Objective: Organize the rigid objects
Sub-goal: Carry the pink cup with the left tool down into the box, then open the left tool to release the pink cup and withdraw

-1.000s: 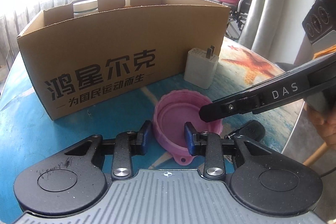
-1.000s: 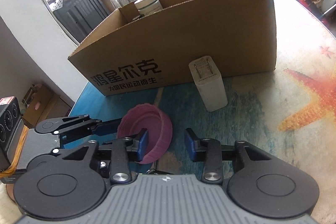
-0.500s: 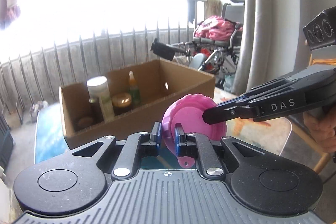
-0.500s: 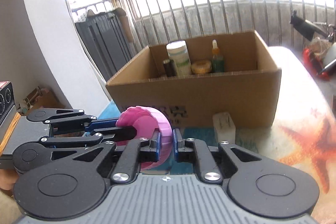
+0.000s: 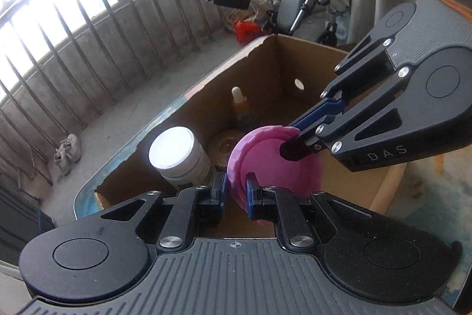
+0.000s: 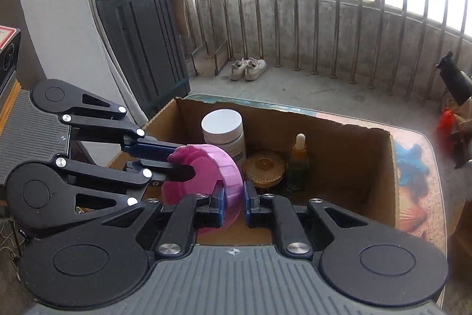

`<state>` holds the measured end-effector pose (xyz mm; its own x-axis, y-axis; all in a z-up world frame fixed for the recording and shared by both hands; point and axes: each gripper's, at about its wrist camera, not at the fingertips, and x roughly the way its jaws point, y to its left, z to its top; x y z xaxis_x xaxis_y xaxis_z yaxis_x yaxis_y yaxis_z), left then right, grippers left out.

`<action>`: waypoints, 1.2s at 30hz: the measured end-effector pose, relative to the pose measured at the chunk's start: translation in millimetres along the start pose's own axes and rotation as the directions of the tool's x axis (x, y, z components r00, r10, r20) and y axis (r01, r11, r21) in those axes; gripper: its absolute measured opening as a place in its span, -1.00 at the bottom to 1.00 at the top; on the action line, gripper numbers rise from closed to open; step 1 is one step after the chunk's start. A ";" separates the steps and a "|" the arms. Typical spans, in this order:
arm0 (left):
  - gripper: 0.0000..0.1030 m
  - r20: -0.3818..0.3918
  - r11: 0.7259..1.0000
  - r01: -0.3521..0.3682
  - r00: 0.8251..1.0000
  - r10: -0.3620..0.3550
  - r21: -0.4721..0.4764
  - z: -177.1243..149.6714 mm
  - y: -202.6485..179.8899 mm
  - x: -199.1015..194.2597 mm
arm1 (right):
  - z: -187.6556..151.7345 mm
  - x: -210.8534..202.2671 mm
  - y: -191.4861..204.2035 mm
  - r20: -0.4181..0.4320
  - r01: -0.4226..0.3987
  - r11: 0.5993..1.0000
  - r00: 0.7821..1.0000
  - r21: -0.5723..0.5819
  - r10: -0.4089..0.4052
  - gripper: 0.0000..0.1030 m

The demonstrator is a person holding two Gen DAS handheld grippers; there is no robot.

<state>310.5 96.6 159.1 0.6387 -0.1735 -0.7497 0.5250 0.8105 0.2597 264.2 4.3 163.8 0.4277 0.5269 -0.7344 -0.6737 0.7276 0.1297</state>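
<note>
In the left wrist view, the left gripper [image 5: 236, 191] and right gripper [image 5: 290, 142] both clamp the pink lid [image 5: 274, 158] at frame centre, above the open cardboard box [image 5: 274, 67]. In the right wrist view, the lid sits lower centre, before a white jar [image 6: 222, 126] and dropper bottle [image 6: 299, 164] inside the box.

Legible text: 1 marking only. The letters "DAS" are printed in grey on the black body of the right gripper [image 5: 290, 138], at 3 o'clock in the left wrist view. No other lettering is readable.
</note>
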 end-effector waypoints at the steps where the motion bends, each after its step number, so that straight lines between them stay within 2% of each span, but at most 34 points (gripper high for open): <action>1: -0.78 -0.028 1.000 -0.008 1.000 0.008 0.015 1.4 0.2 10.3 | 2.5 12.4 -2.9 -0.029 -0.004 1.000 1.000 0.010 0.004 -0.73; 2: -0.78 -0.075 0.999 -0.005 0.997 0.008 0.042 1.6 0.4 22.3 | 4.2 25.3 -4.8 -0.068 -0.015 1.000 0.998 0.013 0.016 -0.73; 4: -0.78 -0.117 0.997 -0.016 0.993 0.025 0.075 0.9 0.0 38.8 | -1.4 44.1 -10.0 -0.108 -0.014 0.999 0.994 0.041 0.018 -0.73; 6: -0.78 -0.176 0.996 0.017 0.984 -0.001 0.086 -3.1 4.7 52.9 | -2.4 62.8 -12.9 -0.177 -0.018 0.999 0.984 0.030 0.023 -0.73; 8: -0.78 -0.233 0.993 0.052 0.972 -0.026 0.103 -4.6 4.5 65.4 | -1.7 79.6 -21.2 -0.273 -0.042 0.995 0.960 0.087 0.064 -0.72; 10: -0.78 -0.245 0.983 0.056 0.969 -0.013 0.173 -6.5 -4.4 68.5 | -0.3 87.0 -27.3 -0.326 -0.063 0.989 0.940 0.130 0.103 -0.71; 11: -0.78 -0.248 0.978 0.050 0.969 0.001 0.202 -6.4 -8.3 69.2 | 0.9 89.2 -26.8 -0.345 -0.058 0.992 0.934 0.112 0.093 -0.71; 13: -0.78 -0.253 0.971 0.019 0.967 0.043 0.237 -5.5 -12.5 75.0 | 3.8 94.2 -21.6 -0.378 -0.001 1.000 0.926 0.016 0.007 -0.72; 15: -0.78 -0.266 0.966 0.008 0.962 0.063 0.259 -7.7 -14.2 79.6 | 7.2 94.8 -20.4 -0.361 0.025 1.000 0.932 -0.012 -0.028 -0.69; 17: -0.79 -0.277 0.961 -0.004 0.957 0.084 0.277 -10.8 -16.4 81.8 | 8.9 94.9 -21.6 -0.354 -0.007 1.000 0.935 0.026 0.016 -0.70; 20: -0.79 -0.268 0.946 -0.022 0.957 0.114 0.323 -15.8 -20.2 81.1 | 7.3 95.1 -16.1 -0.343 -0.007 1.000 0.939 0.005 0.009 -0.70; 26: -0.78 -0.267 0.940 -0.053 0.952 0.149 0.337 -20.8 -24.9 74.3 | 4.4 92.6 -10.4 -0.328 -0.013 1.000 0.945 0.003 0.013 -0.70; 30: -0.73 -0.232 0.945 -0.093 0.958 0.171 0.313 -19.9 -22.4 54.4 | 6.8 76.7 -9.2 -0.294 -0.008 1.000 0.956 -0.011 0.004 -0.69; 33: -0.72 -0.159 0.951 -0.142 0.969 0.190 0.273 -17.6 -21.3 21.0 | 10.8 51.2 -11.1 -0.231 -0.024 1.000 0.973 0.020 0.028 -0.69; 35: -0.71 -0.042 0.956 -0.163 0.983 0.178 0.242 -20.5 -26.3 -22.1 | 10.1 23.6 -13.8 -0.154 -0.033 0.998 0.987 0.048 0.040 -0.69; 36: -0.69 0.010 0.965 -0.149 0.989 0.151 0.214 -23.4 -29.7 -45.5 | 8.2 8.5 -15.0 -0.115 -0.034 0.998 0.993 0.056 0.041 -0.69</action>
<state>252.7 93.5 171.2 0.7161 -0.0548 -0.6959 0.5316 0.6889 0.4928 282.9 1.5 161.1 0.3277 0.5021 -0.8003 -0.6534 0.7323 0.1919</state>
